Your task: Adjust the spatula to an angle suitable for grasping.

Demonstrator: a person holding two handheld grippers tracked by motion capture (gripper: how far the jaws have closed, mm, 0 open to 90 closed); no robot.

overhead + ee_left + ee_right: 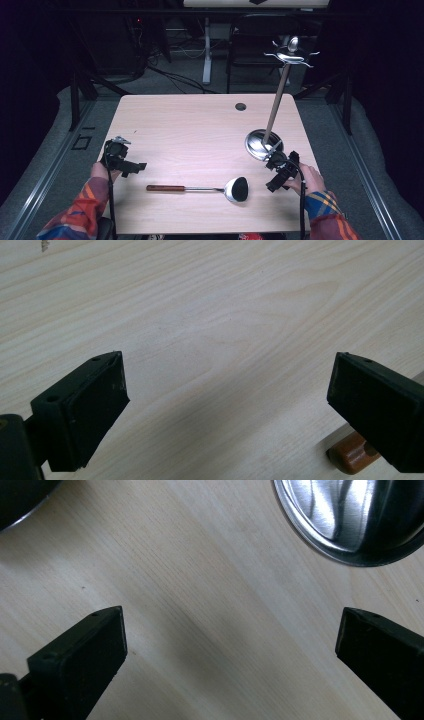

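Pale wood worktop (200, 130) stands in a dark room, with grey floor, cables and a chair (252, 42) behind it. A small round hole (240, 106) sits near its far edge.

At the left, a hand in a plaid sleeve (85, 205) holds the left gripper (131, 167) just above the worktop near the left edge. Its jaws are spread wide over bare wood; in the left gripper view the brown handle end (352, 455) of the ladle peeks out beside the right-hand jaw, not touching it as far as can be told.

Toward the near edge, in the middle, the ladle (200, 189) lies flat. Its brown handle points left, its steel shaft runs right, and its dark bowl (238, 189) lies at the right end.

Right of centre stands a utensil rack (276, 95): a round steel base (258, 142), a slanting wooden pole and metal hooks (291, 55) at the top.

At the right, the other hand holds the right gripper (277, 175) just beside the base. Its jaws are spread wide over bare wood, with the shiny base at the upper right of the right gripper view (350, 520) and the dark ladle bowl at the upper left corner (20, 500).
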